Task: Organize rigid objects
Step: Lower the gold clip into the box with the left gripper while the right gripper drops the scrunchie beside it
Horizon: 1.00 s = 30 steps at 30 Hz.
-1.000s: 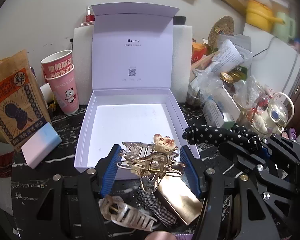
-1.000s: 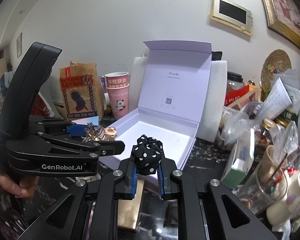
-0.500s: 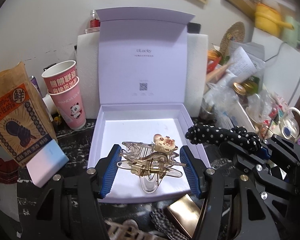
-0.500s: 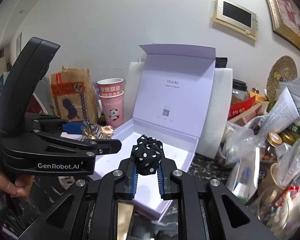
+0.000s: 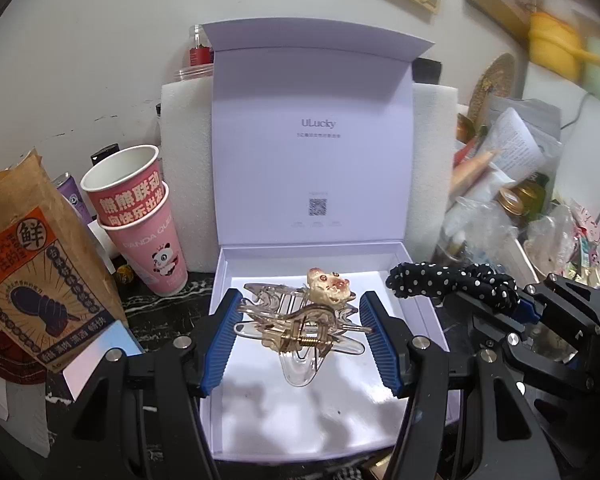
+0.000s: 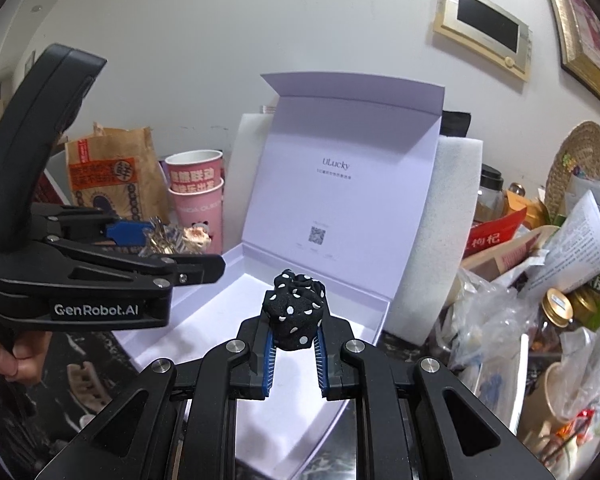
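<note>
My left gripper [image 5: 300, 336] is shut on a clear hair claw clip [image 5: 300, 320] with a small animal figure on it, held above the open white box [image 5: 424, 304]. My right gripper [image 6: 294, 350] is shut on a black polka-dot fabric hair clip [image 6: 296, 314], held over the box's [image 6: 380, 316] right part. In the left wrist view the polka-dot clip [image 5: 452, 282] and right gripper [image 5: 516, 312] sit just right of the box. In the right wrist view the left gripper [image 6: 172, 240] with the claw clip [image 6: 168, 238] is at the left. The box lid stands upright behind.
Two stacked pink paper cups [image 5: 140, 216] and a brown paper bag [image 5: 32, 276] stand left of the box. White foam [image 5: 184, 168] sits behind the lid. Cluttered bags, jars and papers [image 5: 520, 200] fill the right. Another hair clip [image 6: 86, 376] lies on the dark marble counter.
Both grippers have moved forward with their clips, from in front of the box to over its inside. The loose clips and gold case on the counter have dropped out of the left view.
</note>
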{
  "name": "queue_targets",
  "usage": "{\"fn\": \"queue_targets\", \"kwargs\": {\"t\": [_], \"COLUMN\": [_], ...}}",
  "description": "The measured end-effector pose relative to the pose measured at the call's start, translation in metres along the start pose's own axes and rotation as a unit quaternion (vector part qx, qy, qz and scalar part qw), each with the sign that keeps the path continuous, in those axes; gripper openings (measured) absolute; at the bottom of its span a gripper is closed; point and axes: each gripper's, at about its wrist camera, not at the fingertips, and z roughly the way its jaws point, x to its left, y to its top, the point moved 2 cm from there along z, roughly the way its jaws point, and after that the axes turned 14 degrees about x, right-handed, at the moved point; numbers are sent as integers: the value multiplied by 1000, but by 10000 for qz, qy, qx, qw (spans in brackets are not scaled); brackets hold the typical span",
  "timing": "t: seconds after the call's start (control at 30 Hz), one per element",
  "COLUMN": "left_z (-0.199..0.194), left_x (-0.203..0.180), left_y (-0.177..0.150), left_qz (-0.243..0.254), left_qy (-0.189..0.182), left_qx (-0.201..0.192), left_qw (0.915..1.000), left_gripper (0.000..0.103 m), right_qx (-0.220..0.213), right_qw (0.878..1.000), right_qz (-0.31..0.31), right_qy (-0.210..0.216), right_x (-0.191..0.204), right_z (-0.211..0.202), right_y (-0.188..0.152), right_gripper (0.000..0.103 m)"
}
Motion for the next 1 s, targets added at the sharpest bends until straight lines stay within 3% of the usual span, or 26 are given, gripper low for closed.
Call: {"fn": "queue_targets", "kwargs": {"t": [0.63,1.0], "left_z": [34,56], "left_x": [16,17], "left_y": [33,36], "left_qz": [-103,-74], "left_qy": [452,762], "left_qx": [134,275], "left_qw": [9988,9967], "left_gripper": [60,60], "right_qx": [191,539], "right_qw": [9995,9982], "right_qz": [-41,41], "right_qy": [-241,-255], "right_x": [-22,-27], "right_z": [50,84], "right_y": [35,43], "right_gripper": [16,16]}}
